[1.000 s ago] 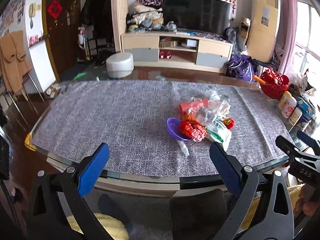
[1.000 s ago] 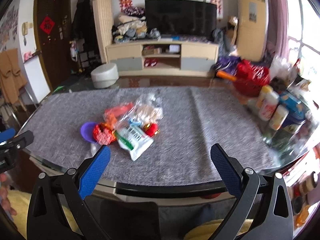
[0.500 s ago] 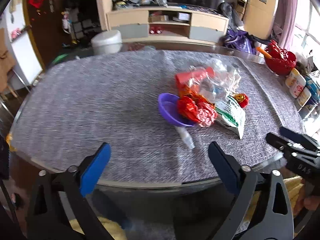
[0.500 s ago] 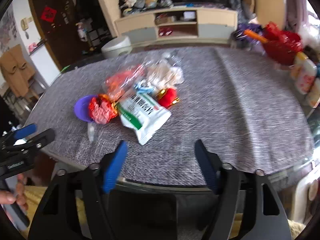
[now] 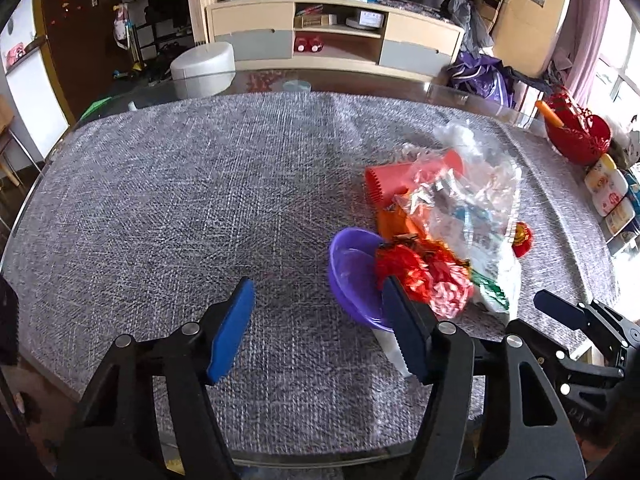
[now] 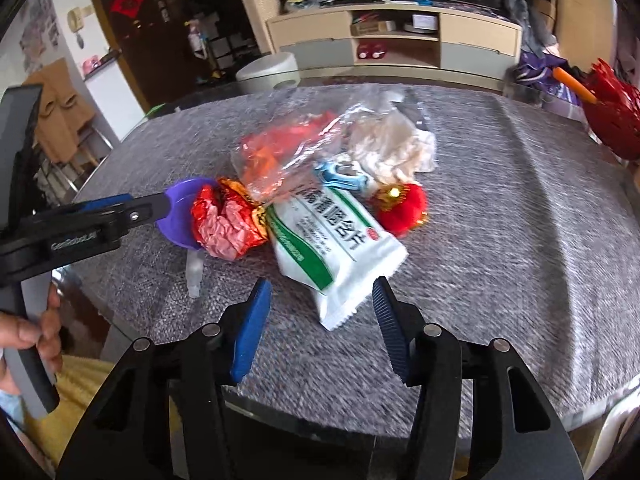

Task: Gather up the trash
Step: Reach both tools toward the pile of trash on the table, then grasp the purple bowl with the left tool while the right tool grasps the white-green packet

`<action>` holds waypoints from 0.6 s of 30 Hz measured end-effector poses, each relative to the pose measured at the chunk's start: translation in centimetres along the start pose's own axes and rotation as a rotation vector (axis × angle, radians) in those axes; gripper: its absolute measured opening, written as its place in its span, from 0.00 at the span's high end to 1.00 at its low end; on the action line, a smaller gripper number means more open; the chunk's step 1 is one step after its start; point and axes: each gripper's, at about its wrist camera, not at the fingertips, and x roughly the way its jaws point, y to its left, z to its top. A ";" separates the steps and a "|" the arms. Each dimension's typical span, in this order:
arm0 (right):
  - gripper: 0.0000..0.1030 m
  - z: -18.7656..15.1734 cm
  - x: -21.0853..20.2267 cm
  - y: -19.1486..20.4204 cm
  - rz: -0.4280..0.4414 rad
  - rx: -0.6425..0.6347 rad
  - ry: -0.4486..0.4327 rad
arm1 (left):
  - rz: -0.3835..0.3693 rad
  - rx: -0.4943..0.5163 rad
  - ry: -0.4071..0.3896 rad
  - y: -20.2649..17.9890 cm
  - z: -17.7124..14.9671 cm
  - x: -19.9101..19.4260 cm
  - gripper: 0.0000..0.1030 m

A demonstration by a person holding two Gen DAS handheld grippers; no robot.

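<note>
A heap of trash lies on the grey tablecloth [image 5: 200,208]: a purple bowl [image 5: 352,276], a crumpled red wrapper [image 5: 424,272], a white and green packet [image 6: 332,240], a clear plastic bag [image 5: 460,184] over orange pieces, a small red lantern [image 6: 404,204] and a small clear tube [image 6: 194,272]. My left gripper [image 5: 320,324] hovers just left of the bowl, its jaws closing with only cloth between them. My right gripper [image 6: 320,320] hangs over the near end of the white packet, jaws closing, pads not touching it.
A red basket [image 5: 578,136] and several bottles [image 5: 610,196] stand at the table's right edge. A white round stool [image 5: 202,64] and a TV cabinet [image 5: 336,36] lie beyond the table. A hand [image 6: 28,332] grips the left tool's handle.
Both grippers have dropped and come closer to the trash heap, tilting further down. Their jaws have narrowed from wide open. The heap itself has not moved.
</note>
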 end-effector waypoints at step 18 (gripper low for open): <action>0.54 0.5 2.5 0.4 -0.069 -0.080 0.004 | -0.109 -0.016 0.085 -0.8 0.6 3.8 0.72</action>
